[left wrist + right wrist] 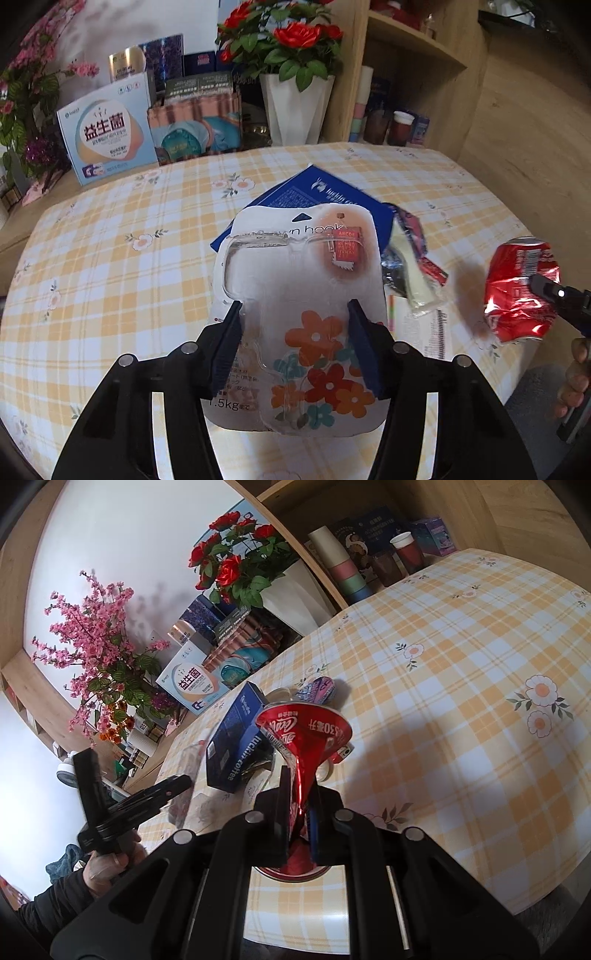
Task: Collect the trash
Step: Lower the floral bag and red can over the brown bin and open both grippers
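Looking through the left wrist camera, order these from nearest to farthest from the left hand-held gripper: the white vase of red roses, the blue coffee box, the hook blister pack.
1. Hook blister pack: between the left hand-held gripper fingers.
2. Blue coffee box: just beyond the pack, flat on the checked tablecloth.
3. White vase of red roses: past the table's far edge, beside the wooden shelf.

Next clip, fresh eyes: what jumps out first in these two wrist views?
The crushed red soda can stands out, pinched in the right gripper above the yellow checked tablecloth. Next comes the floral hook blister pack, filling the space between the pads of the left gripper. Behind it a dark blue coffee box lies among wrappers, and red roses in a white vase stand beyond the table's far edge.
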A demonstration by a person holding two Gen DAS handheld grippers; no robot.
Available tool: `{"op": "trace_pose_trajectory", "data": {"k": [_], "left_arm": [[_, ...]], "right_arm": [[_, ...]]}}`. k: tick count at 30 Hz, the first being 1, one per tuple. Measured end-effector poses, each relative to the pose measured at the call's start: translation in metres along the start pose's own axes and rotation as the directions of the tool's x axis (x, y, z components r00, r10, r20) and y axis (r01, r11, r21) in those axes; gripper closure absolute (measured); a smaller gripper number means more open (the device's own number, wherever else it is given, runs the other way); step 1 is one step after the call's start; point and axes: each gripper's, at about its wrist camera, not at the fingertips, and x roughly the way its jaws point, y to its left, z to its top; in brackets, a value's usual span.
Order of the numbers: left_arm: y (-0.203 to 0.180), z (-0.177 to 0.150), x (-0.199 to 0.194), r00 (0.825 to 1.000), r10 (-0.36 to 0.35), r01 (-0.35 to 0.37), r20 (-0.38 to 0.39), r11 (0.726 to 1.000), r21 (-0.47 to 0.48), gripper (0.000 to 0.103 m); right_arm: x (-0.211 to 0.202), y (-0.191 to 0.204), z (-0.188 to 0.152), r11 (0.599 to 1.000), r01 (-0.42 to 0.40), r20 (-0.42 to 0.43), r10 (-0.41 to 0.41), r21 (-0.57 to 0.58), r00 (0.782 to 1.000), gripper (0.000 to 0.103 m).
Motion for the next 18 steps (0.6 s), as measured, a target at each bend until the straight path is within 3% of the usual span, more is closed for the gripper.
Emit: {"op": "trace_pose_trajectory", "data": {"k": [9,14,18], "left_arm": [[-0.028,-0.019,-0.070,0.996,-0.036,0.038,0.081,0.999,-0.024,0.048],[-0.047,-0.047,-0.111,0.993,0.016,-0.010,0.114,0.999,-0.047,0.048],[-0.056,-0.074,-0.139,0.994,-0.005,0.018,0.109,0.993,-0.116,0.048]], "right_arm": [[-0.020,0.023,-0.011,0.998,-0.029,0.003,0.029,-0.054,1.000,0.092],[-0.035,0.036,-0.023,0.992,-0.035,-0.008,0.034,-0.121,0.999,0.092],[-0.047,0.038,-0.034,0.989,-0.029,-0.015,0.027,-0.145,1.000,0.092]]}}
